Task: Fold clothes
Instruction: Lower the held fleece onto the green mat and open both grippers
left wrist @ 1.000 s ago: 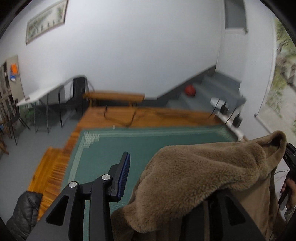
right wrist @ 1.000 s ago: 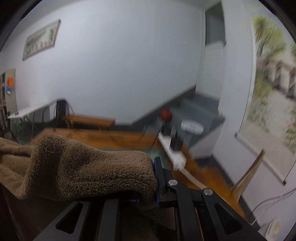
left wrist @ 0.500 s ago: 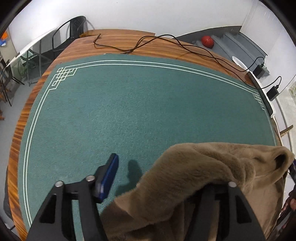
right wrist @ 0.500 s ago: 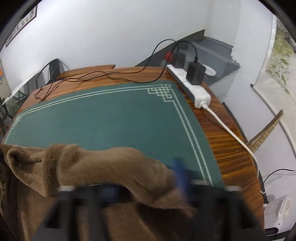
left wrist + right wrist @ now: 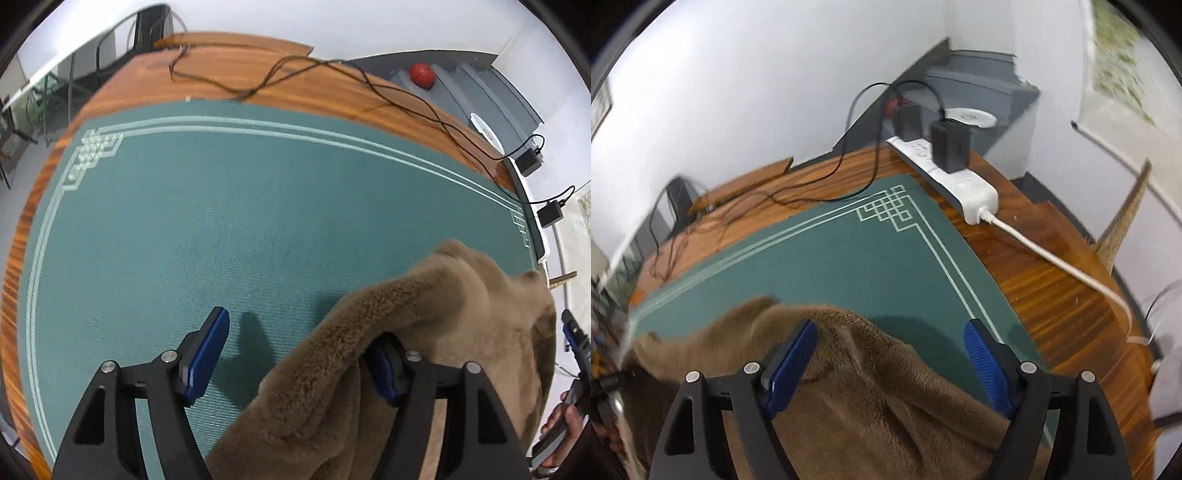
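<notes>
Green mat [image 5: 258, 221] on wooden table [image 5: 1052, 295], white walls [image 5: 738, 92] behind.

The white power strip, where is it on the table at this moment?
In the right wrist view the white power strip lies on the bare wood of the table, just beyond the far right corner of the green mat, with black adapters plugged in.
</notes>
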Motion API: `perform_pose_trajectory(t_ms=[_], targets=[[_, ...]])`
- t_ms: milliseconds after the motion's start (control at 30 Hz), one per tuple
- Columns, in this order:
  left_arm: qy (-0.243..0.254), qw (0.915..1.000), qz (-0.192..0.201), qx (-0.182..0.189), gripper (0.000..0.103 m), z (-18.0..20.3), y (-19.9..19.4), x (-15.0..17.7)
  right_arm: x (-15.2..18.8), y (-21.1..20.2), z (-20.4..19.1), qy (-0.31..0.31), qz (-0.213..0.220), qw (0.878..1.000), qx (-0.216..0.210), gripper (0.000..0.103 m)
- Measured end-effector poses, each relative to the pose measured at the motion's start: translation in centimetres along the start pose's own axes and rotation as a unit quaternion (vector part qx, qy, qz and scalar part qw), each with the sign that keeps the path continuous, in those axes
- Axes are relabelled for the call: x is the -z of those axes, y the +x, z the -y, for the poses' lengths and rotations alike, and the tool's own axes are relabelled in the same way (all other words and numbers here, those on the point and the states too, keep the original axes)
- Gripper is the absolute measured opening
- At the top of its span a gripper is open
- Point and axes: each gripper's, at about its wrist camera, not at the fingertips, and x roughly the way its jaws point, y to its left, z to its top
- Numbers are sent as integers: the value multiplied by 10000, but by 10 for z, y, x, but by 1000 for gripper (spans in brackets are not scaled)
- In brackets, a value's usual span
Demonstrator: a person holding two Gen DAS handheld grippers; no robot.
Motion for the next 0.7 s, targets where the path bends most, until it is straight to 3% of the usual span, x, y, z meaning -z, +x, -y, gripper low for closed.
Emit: perform_pose_trajectory(t_ms=[233, 433, 567, 700], targets=[[142, 9998, 90, -99, 79, 4, 4, 4, 25, 1, -41, -805, -31, 9959, -413, 84], [455, 9984, -11, -325, 79, 12, 22, -2, 38, 33, -74, -1237, -617, 9873, -784, 84], [409, 9987, -51, -306, 79, 3, 17, 5, 49, 60, -77, -1368, -987, 9848, -408, 85], [361, 9990, 78, -255, 79, -11, -6, 19, 54, 46, -80, -1557, -878, 9832, -376, 85]])
